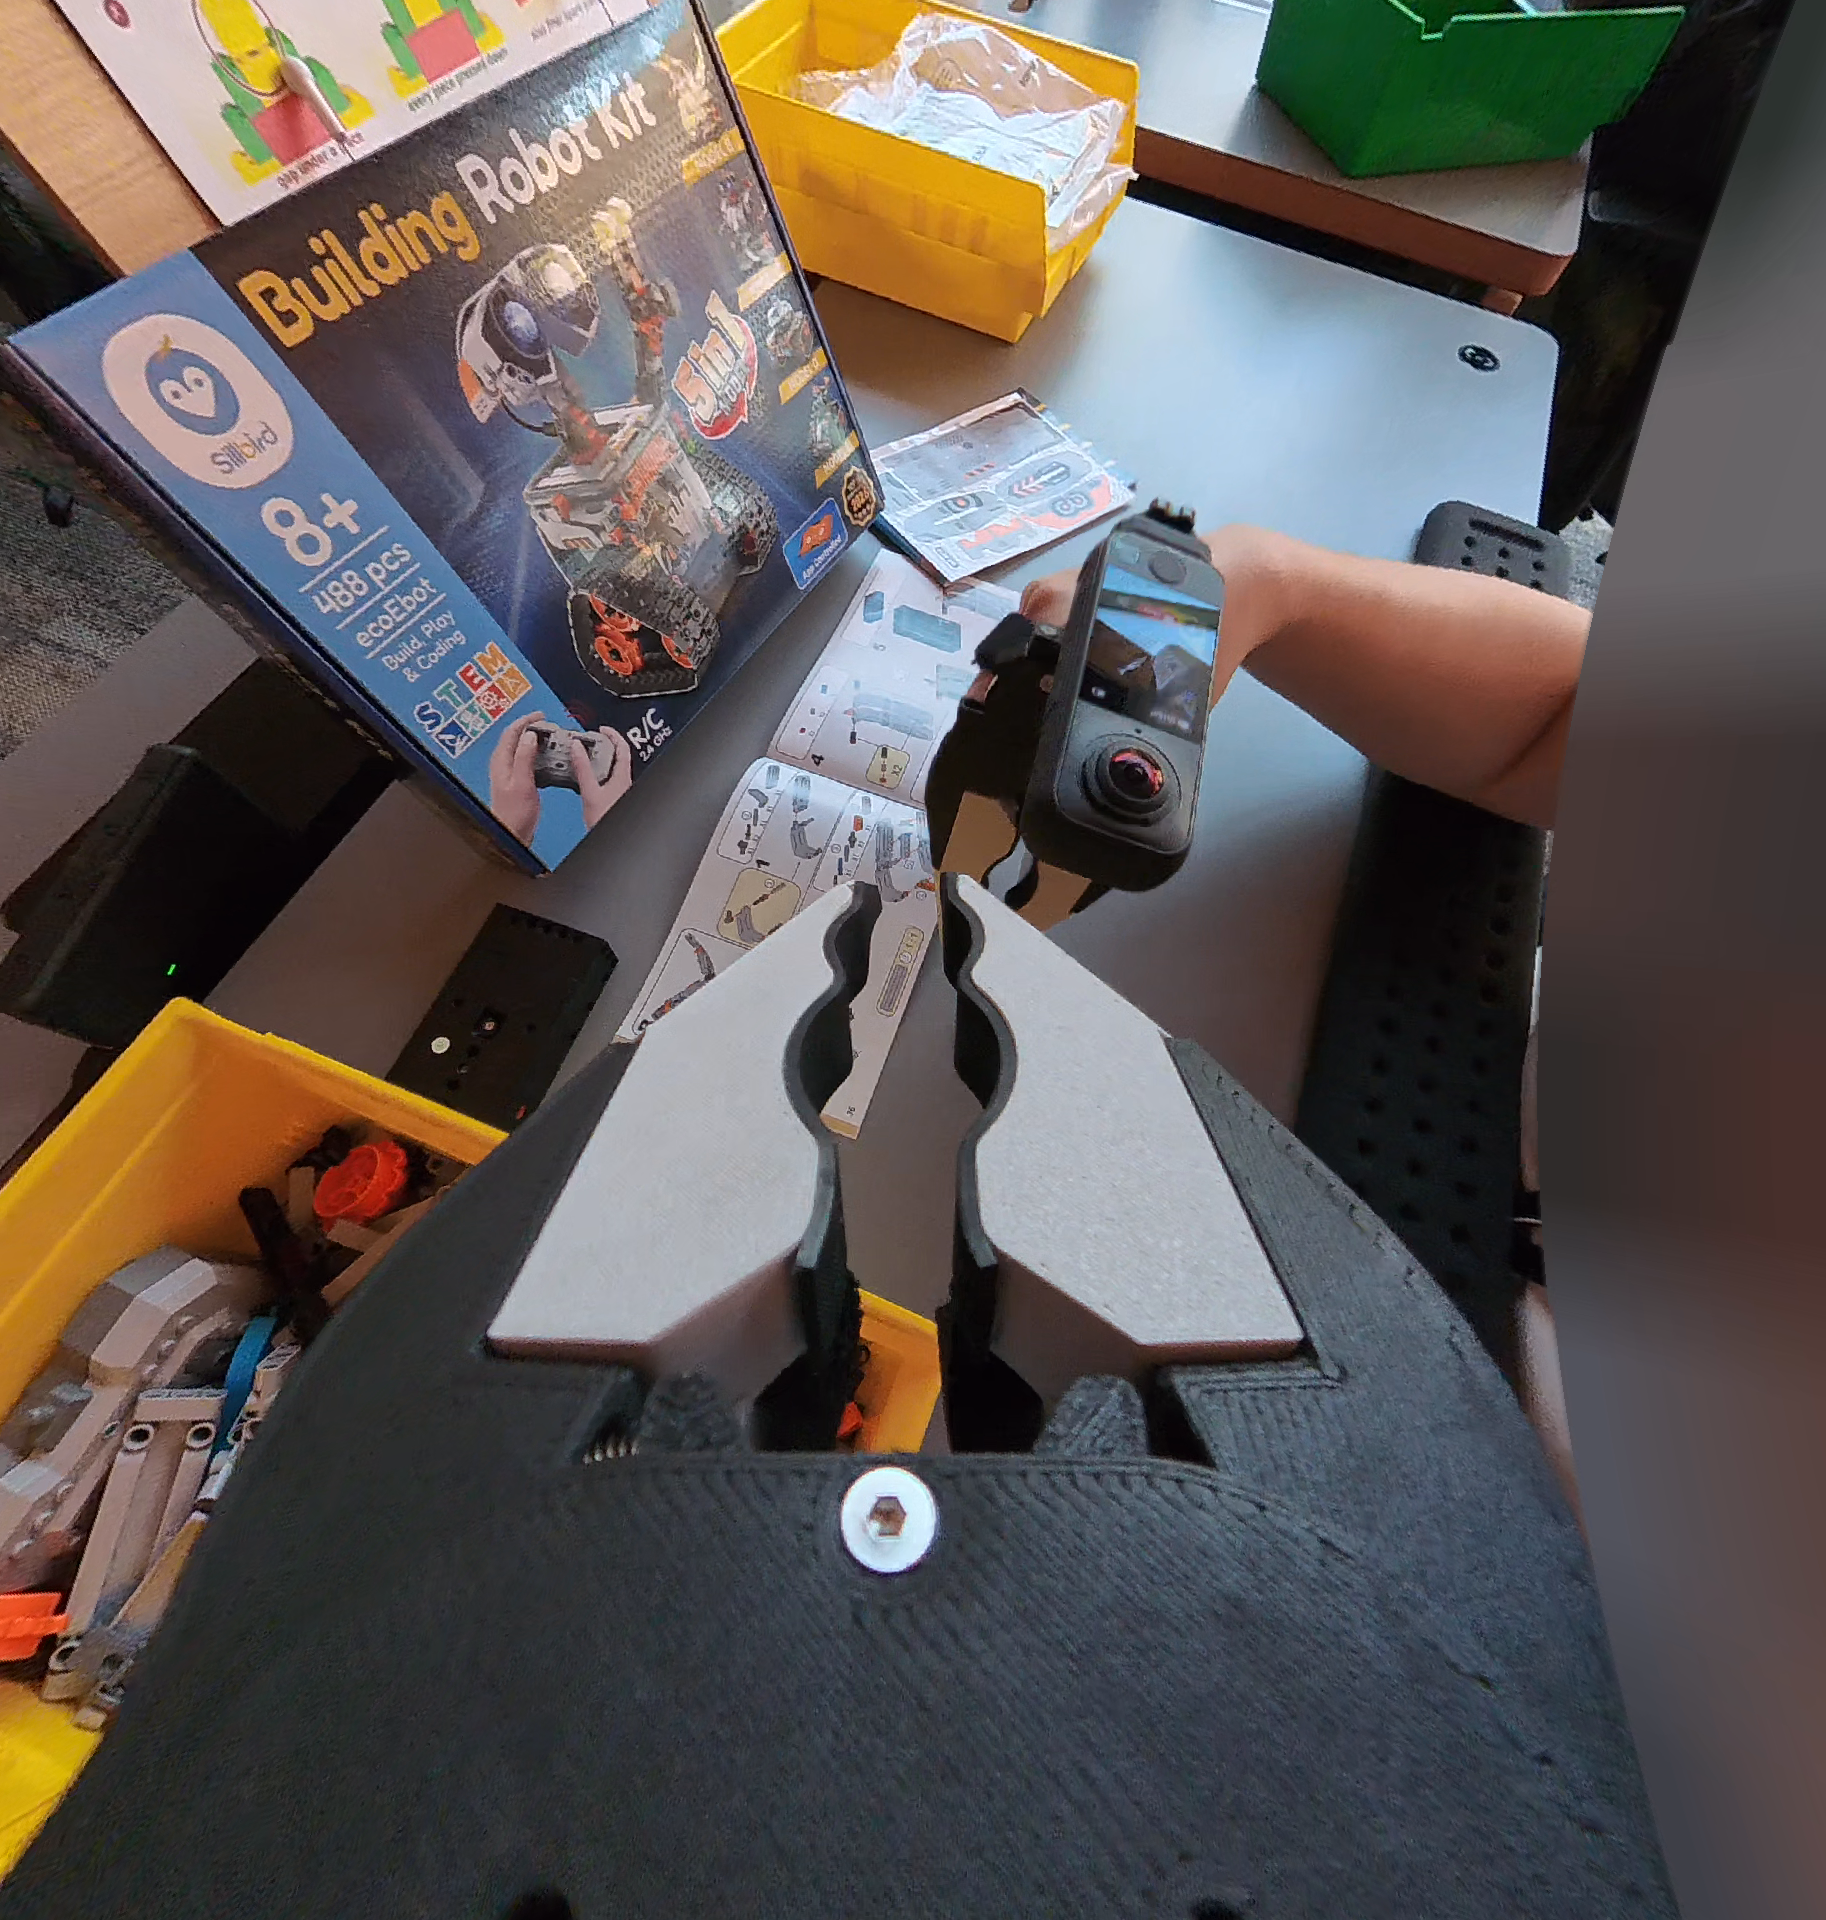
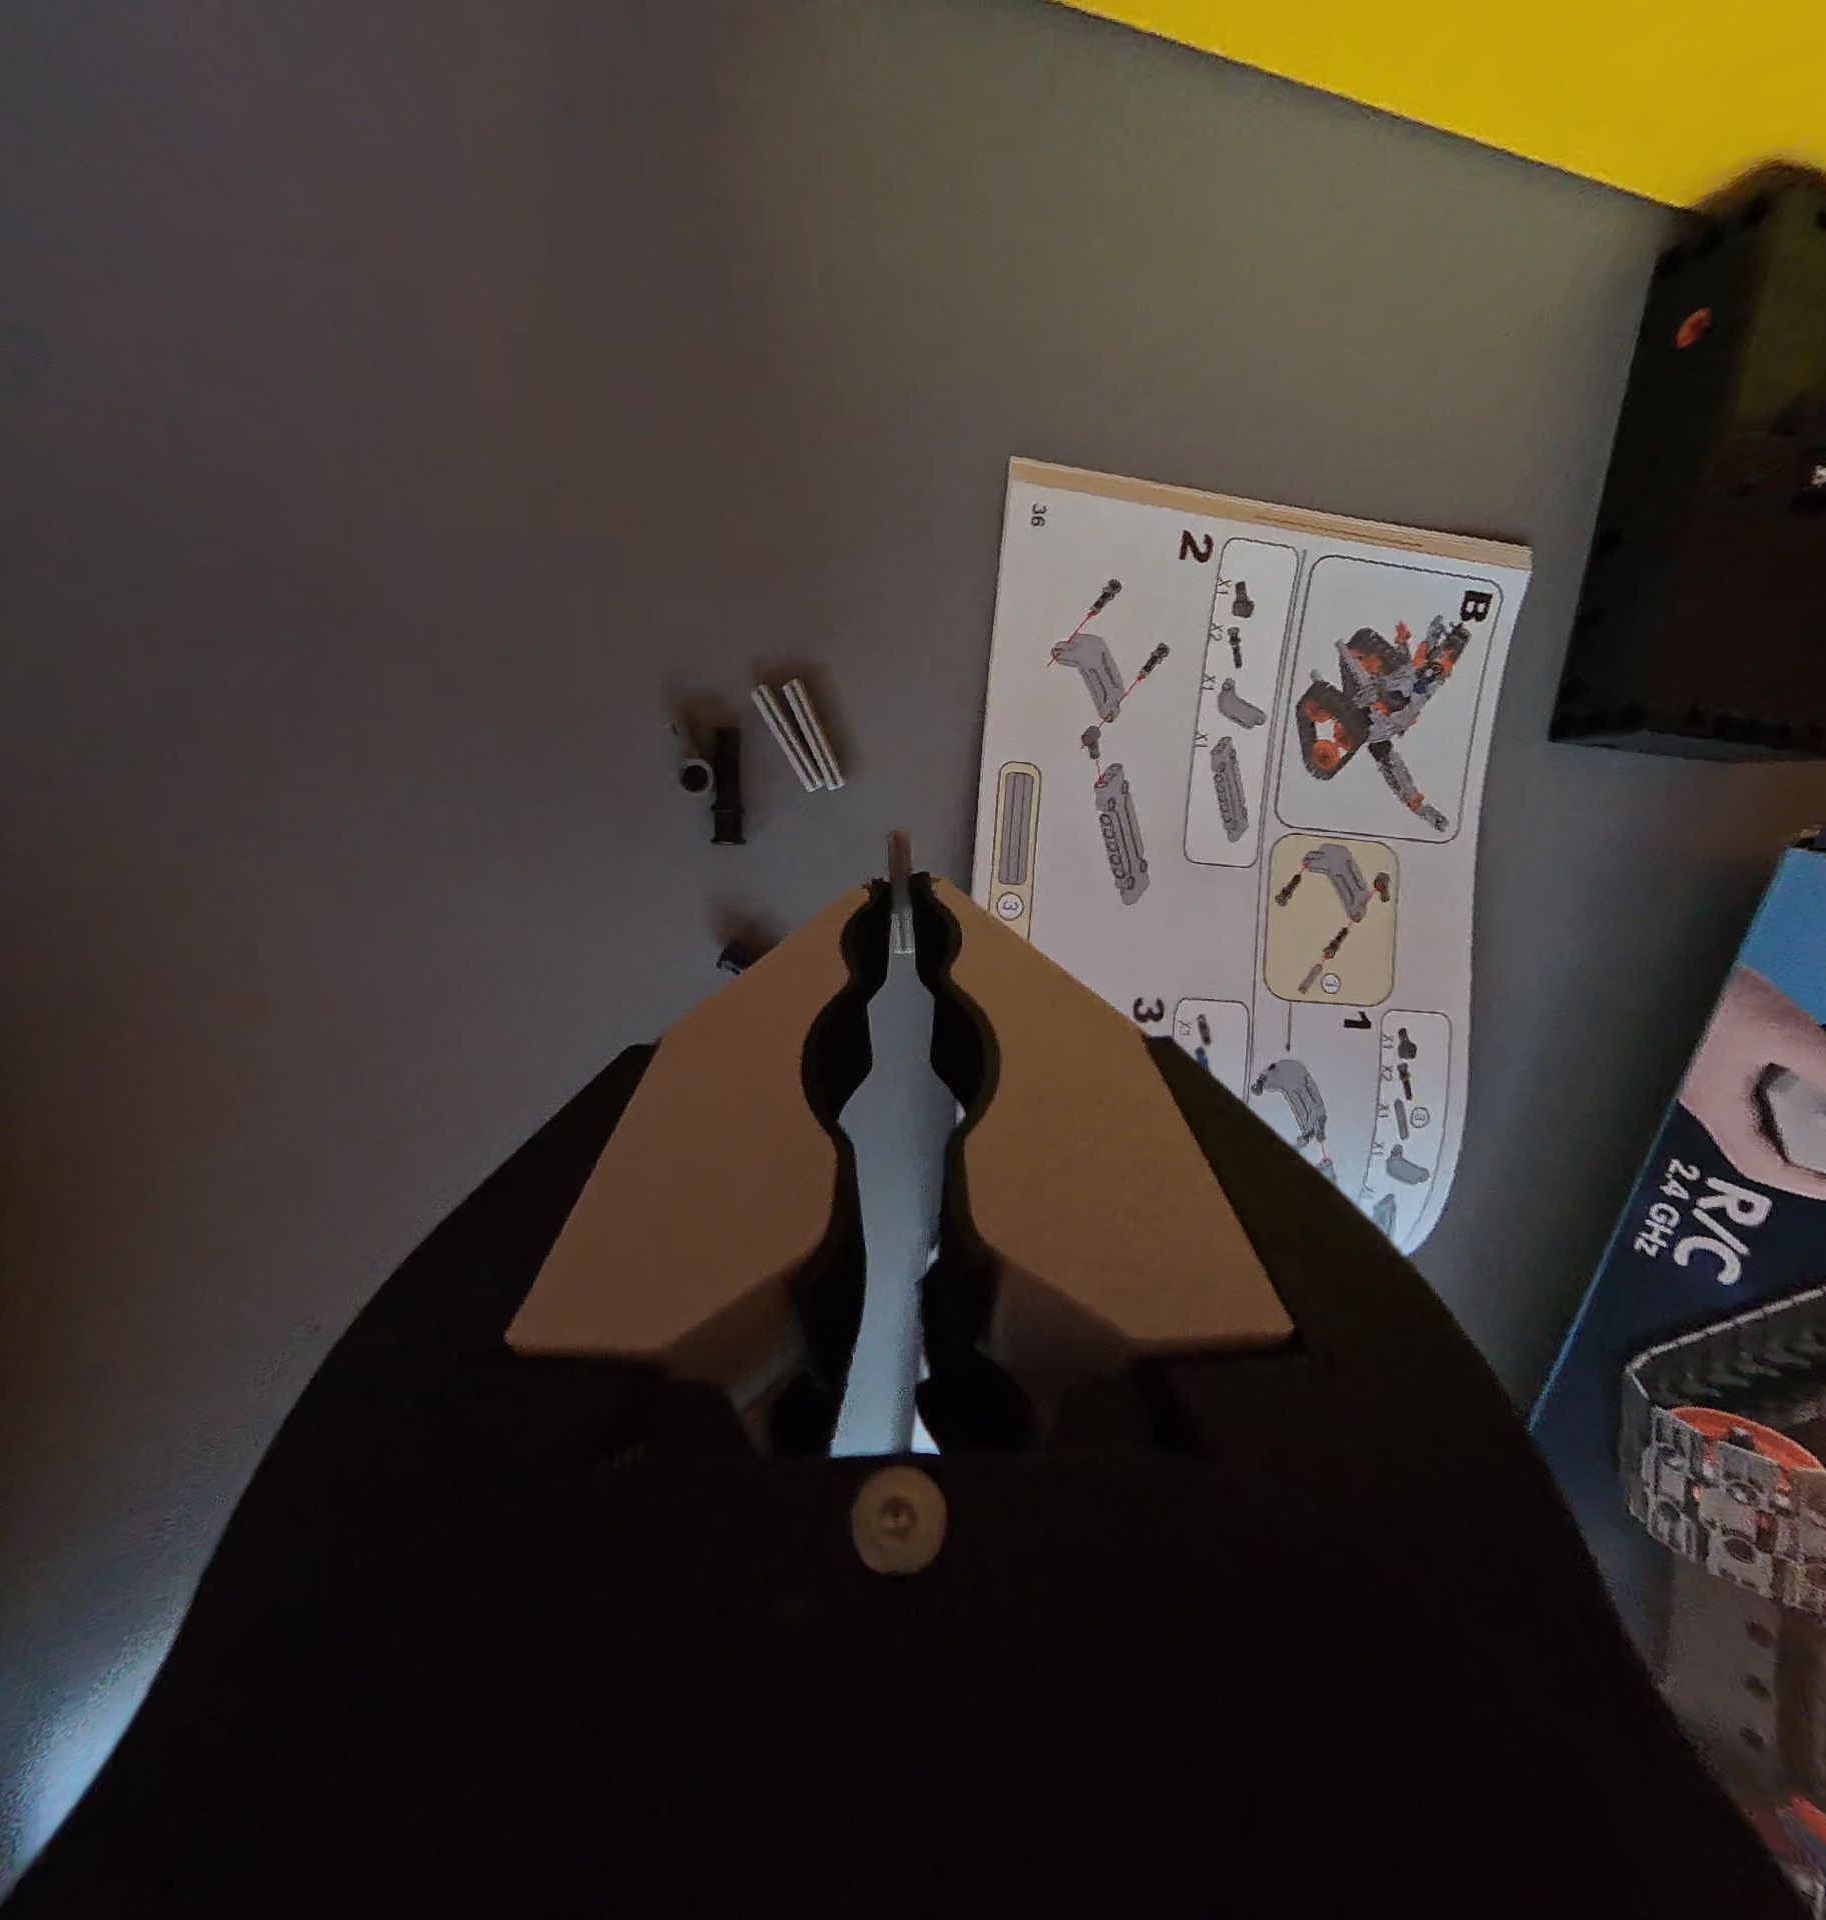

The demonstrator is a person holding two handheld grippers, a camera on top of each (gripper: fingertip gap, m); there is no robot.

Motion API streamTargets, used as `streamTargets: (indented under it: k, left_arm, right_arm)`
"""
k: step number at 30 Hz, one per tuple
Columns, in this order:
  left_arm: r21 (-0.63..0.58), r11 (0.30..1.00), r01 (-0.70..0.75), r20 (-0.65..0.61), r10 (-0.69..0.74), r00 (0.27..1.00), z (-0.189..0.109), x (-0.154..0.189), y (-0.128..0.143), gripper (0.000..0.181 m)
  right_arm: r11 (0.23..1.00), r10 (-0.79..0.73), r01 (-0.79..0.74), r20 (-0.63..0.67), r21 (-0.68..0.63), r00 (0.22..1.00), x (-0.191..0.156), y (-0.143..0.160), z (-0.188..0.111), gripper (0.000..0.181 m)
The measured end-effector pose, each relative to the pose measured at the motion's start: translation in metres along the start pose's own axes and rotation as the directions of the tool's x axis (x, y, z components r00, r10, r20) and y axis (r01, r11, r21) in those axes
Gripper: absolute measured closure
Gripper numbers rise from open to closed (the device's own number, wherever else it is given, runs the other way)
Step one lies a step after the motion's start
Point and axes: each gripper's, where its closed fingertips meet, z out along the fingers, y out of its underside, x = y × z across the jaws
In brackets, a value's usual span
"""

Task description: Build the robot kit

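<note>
my left gripper (image 1: 893,914), jaws parted and empty, hangs over the instruction sheet (image 1: 836,821) beside a yellow bin (image 1: 109,1164), while my right gripper (image 2: 898,883), jaws pinching a thin grey rod (image 2: 900,862), hovers near small pins (image 2: 727,779) on the desk (image 2: 369,416).

Left view bright and sharp; right view dim, edges blurred.

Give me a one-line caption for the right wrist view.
Right gripper pinches a thin grey rod above a grey table, near small loose pieces and an instruction sheet.
</note>
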Motion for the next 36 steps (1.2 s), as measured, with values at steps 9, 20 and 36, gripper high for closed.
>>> streamTargets:
  k: [9,20,36]
  left_arm:
    - [0.009,1.0,-0.004,0.012,0.004,1.0,-0.004,-0.002,-0.001,0.169]
    - [0.065,0.998,0.014,0.026,-0.015,1.0,-0.011,-0.008,-0.008,0.169]
    - [0.444,0.881,-0.164,-0.032,0.198,0.98,0.052,0.038,-0.073,0.136]
  right_arm:
    - [0.999,-0.018,0.023,0.105,-0.048,0.994,-0.015,0.008,0.022,0.178]
    - [0.902,0.166,-0.112,-0.098,0.417,0.981,0.004,-0.011,-0.071,0.159]
    - [0.32,0.699,-0.074,-0.183,0.944,0.691,0.018,0.036,-0.168,0.118]
